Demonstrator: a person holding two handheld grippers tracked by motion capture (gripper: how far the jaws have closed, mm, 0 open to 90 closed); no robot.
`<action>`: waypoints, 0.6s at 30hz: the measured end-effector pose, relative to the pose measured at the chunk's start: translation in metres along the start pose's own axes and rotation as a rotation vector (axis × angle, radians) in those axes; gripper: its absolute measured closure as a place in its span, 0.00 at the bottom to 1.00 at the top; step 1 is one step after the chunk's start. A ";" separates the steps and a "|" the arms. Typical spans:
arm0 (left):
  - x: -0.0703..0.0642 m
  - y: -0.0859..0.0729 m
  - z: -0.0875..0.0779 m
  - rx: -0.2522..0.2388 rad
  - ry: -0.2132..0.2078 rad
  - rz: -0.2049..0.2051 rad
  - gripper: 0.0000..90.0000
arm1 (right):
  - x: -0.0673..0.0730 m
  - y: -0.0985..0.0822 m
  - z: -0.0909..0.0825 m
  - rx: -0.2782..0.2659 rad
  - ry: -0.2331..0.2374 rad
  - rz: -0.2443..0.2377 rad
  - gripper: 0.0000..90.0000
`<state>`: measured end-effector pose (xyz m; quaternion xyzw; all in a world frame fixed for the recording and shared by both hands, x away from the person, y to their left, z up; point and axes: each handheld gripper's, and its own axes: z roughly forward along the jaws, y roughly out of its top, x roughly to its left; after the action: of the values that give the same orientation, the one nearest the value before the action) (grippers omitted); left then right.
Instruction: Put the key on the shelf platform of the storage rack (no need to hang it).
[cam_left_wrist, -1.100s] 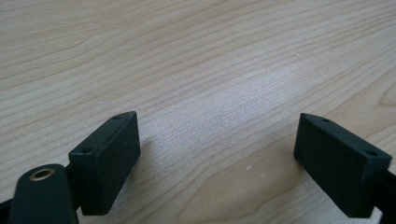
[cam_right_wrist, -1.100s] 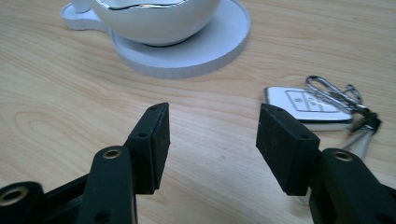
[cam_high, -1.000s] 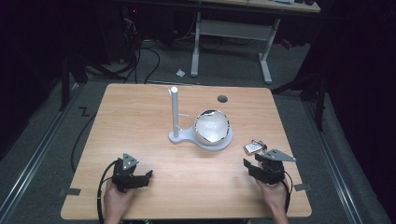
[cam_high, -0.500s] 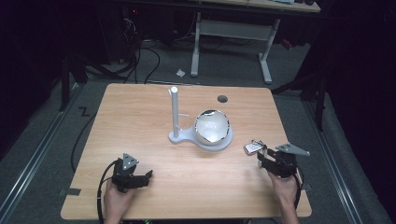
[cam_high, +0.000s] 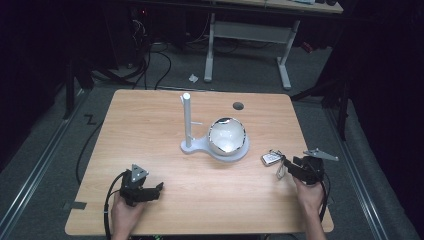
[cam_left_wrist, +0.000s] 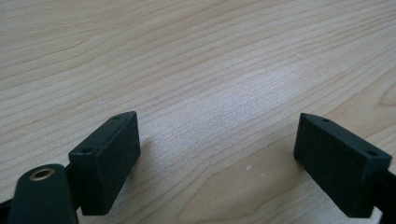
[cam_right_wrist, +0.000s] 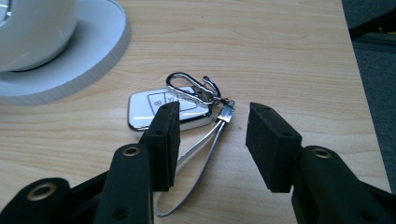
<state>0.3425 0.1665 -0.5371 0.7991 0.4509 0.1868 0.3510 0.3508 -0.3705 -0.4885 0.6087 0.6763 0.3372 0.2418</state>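
While my right gripper narrows its half-open jaws, empty yet, the white car key fob with silver carabiner lies at eleven o'clock, its strap running between them.

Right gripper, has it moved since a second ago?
Yes. In the high view the right gripper has slid toward the table's right edge, its jaws closing around the key fob's strap.

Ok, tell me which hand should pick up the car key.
Right. The right gripper has been closing, its fingers straddling the strap of the car key. The left gripper sits open over bare table, far from it.
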 end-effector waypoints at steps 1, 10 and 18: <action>0.000 0.000 0.000 0.000 0.000 0.000 0.17 | -0.001 0.000 0.002 0.003 -0.005 0.002 0.62; 0.000 0.000 0.000 0.000 0.000 0.001 0.17 | -0.006 0.001 0.020 0.029 -0.027 0.029 0.64; 0.000 0.000 0.000 -0.001 0.001 0.000 0.17 | -0.007 0.006 0.029 0.047 -0.047 0.025 0.65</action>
<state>0.3425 0.1664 -0.5372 0.7989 0.4510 0.1875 0.3511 0.3771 -0.3723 -0.5033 0.6304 0.6703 0.3100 0.2391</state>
